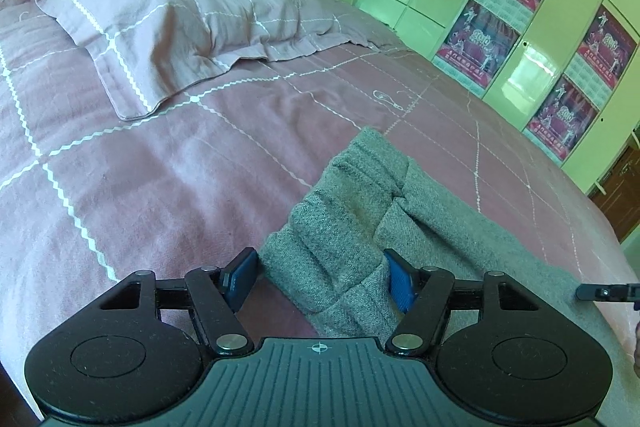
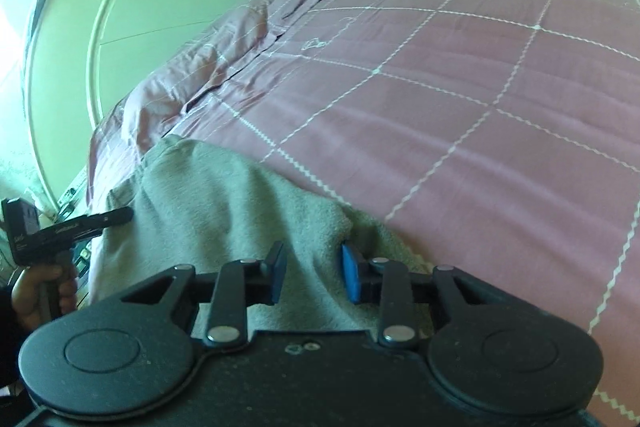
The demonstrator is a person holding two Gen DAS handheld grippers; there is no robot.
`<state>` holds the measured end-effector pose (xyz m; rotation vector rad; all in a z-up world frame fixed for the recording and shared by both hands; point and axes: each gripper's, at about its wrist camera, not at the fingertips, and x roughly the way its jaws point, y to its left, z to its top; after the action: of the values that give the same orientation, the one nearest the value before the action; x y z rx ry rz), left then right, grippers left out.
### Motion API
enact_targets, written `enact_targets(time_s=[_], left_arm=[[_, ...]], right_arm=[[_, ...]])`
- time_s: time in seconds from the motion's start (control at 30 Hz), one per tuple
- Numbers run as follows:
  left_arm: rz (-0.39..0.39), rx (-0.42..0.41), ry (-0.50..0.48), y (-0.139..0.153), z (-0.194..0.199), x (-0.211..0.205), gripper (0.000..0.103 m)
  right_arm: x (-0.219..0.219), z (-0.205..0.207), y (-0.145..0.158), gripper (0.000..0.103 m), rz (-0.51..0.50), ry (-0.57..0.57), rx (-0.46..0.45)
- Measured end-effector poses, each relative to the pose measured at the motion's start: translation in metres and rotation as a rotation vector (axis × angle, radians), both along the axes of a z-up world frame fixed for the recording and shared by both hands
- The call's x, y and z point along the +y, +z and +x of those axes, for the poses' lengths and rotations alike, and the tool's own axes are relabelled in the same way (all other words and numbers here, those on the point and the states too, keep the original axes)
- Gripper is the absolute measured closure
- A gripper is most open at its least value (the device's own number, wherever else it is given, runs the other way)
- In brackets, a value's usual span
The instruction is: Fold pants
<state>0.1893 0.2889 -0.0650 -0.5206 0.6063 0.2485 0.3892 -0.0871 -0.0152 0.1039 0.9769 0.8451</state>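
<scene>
Grey pants (image 1: 360, 211) lie on a pink bedspread (image 1: 160, 167) near the bed's front edge. In the left wrist view my left gripper (image 1: 320, 279) is open, its blue pads either side of the rumpled waistband end. In the right wrist view the pants (image 2: 224, 195) run away to the left, and my right gripper (image 2: 314, 277) is open with its pads straddling the cloth. The left gripper also shows at the left of the right wrist view (image 2: 60, 227), and the right gripper's tip at the right edge of the left wrist view (image 1: 604, 291).
A pink pillow (image 1: 168, 23) lies at the head of the bed. A green headboard (image 2: 140, 7) stands behind it. Green wardrobe doors with posters (image 1: 520, 7) stand on the far side. The bed's edge drops off near both grippers.
</scene>
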Motion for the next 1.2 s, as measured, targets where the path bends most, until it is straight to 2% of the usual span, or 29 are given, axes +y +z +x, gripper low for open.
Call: enact_targets(time_s=[0.03, 0.13, 0.2, 0.27, 0.37, 0.43, 0.47, 0.5, 0.57, 0.63, 0.77, 0.83, 0.9, 0.97, 1.03, 1.07, 1.13, 1.17, 1.2], left_arm=[[-0.004, -0.004, 0.004, 0.000, -0.002, 0.000, 0.036], [-0.001, -0.009, 0.019, 0.000, -0.005, -0.002, 0.036], [-0.006, -0.012, 0.028, 0.000, -0.007, -0.003, 0.037], [-0.012, -0.020, 0.024, 0.001, -0.008, -0.002, 0.042], [-0.003, -0.069, 0.015, 0.007, -0.014, -0.001, 0.048], [0.030, -0.074, 0.015, 0.008, -0.019, -0.005, 0.048], [0.050, -0.065, 0.013, 0.006, -0.019, -0.007, 0.048], [0.064, -0.047, 0.010, 0.003, -0.018, -0.008, 0.048], [0.035, -0.042, 0.016, -0.003, -0.018, -0.004, 0.047], [0.032, -0.034, 0.003, -0.001, -0.018, -0.001, 0.047], [0.033, -0.028, -0.021, 0.003, -0.018, 0.001, 0.046], [0.005, -0.038, -0.009, 0.007, -0.021, 0.003, 0.045], [0.034, -0.058, -0.001, 0.013, -0.025, -0.002, 0.045], [0.080, -0.026, -0.007, 0.014, -0.022, -0.008, 0.046], [0.082, 0.005, -0.018, 0.008, -0.017, -0.008, 0.045], [0.067, 0.012, -0.015, 0.005, -0.017, -0.004, 0.039], [0.037, 0.010, -0.020, 0.002, -0.017, 0.002, 0.037], [0.026, 0.011, -0.024, 0.002, -0.018, 0.004, 0.037], [0.028, 0.012, -0.029, 0.004, -0.019, 0.004, 0.037]], right_arm=[[0.001, 0.004, -0.003, 0.073, 0.007, -0.027, 0.008], [0.012, 0.014, -0.018, 0.077, 0.036, -0.103, 0.051], [0.016, 0.011, -0.022, 0.094, 0.023, -0.119, 0.040], [0.016, 0.006, -0.016, 0.100, 0.027, -0.125, -0.016], [0.006, -0.002, 0.008, 0.103, 0.066, -0.162, -0.173], [0.006, -0.003, 0.012, 0.103, 0.021, -0.188, -0.254], [0.010, 0.002, 0.004, 0.103, -0.025, -0.205, -0.238], [0.014, 0.009, -0.010, 0.103, -0.086, -0.207, -0.184], [0.023, 0.009, -0.030, 0.103, -0.181, -0.192, -0.177], [0.019, 0.005, -0.028, 0.103, -0.150, -0.221, -0.189], [0.002, -0.008, -0.005, 0.103, -0.042, -0.286, -0.233], [0.003, -0.019, 0.008, 0.103, 0.006, -0.261, -0.255], [0.014, -0.028, 0.014, 0.097, 0.027, -0.188, -0.252], [0.033, -0.032, 0.007, 0.098, -0.006, -0.117, -0.237], [0.052, -0.029, -0.014, 0.101, -0.173, -0.126, -0.232], [0.050, -0.024, -0.021, 0.101, -0.187, -0.163, -0.234], [0.039, -0.015, -0.024, 0.101, -0.115, -0.226, -0.166], [0.040, -0.016, -0.020, 0.101, -0.115, -0.243, -0.157], [0.044, -0.023, -0.013, 0.100, -0.138, -0.243, -0.192]])
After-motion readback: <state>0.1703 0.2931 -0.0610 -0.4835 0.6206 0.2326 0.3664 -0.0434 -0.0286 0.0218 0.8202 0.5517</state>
